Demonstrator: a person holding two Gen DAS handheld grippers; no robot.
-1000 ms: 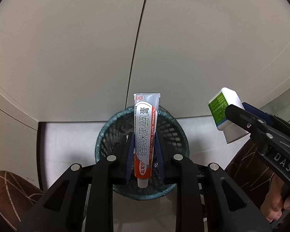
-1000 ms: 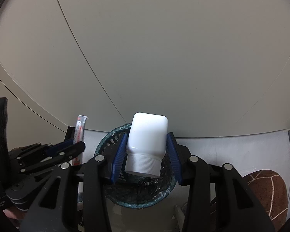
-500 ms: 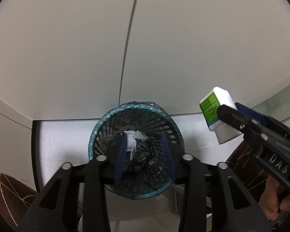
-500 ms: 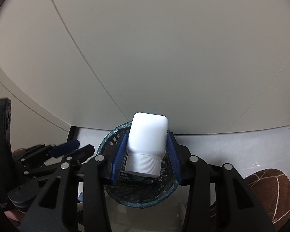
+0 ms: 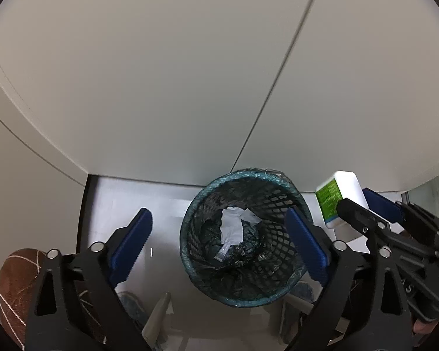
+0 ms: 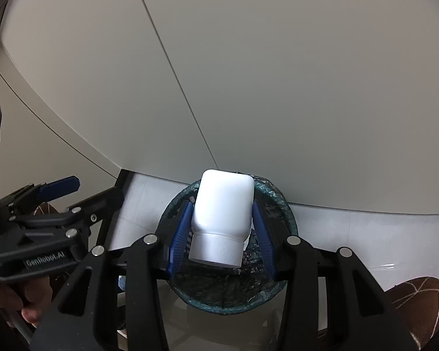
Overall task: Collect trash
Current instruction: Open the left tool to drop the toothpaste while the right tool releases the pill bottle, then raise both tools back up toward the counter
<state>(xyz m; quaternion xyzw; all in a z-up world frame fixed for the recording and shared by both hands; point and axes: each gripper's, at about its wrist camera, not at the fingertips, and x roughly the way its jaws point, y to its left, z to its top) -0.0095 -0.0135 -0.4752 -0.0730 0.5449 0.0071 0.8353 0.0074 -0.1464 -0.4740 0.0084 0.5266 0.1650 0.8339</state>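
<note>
A dark mesh waste basket (image 5: 289,197) with a teal liner stands on the pale floor; white scraps (image 5: 232,229) lie inside it. My left gripper (image 5: 219,248) is open and empty, above the basket's left side. My right gripper (image 6: 221,234) is shut on a white bottle (image 6: 222,210), cap toward the camera, held over the basket (image 6: 286,213). The bottle, with a green label, also shows in the left wrist view (image 5: 341,196). The left gripper shows at the left of the right wrist view (image 6: 85,190).
A pale cabinet panel (image 5: 190,73) with a vertical seam rises right behind the basket. Brown patterned cushions sit low at the left (image 5: 11,286) and at the right (image 6: 418,301). Some objects lie on the floor in front of the basket.
My left gripper opened and let go of the toothpaste tube, which dropped out of sight, then opened wider and shifted left. The right gripper still holds the bottle over the basket.
</note>
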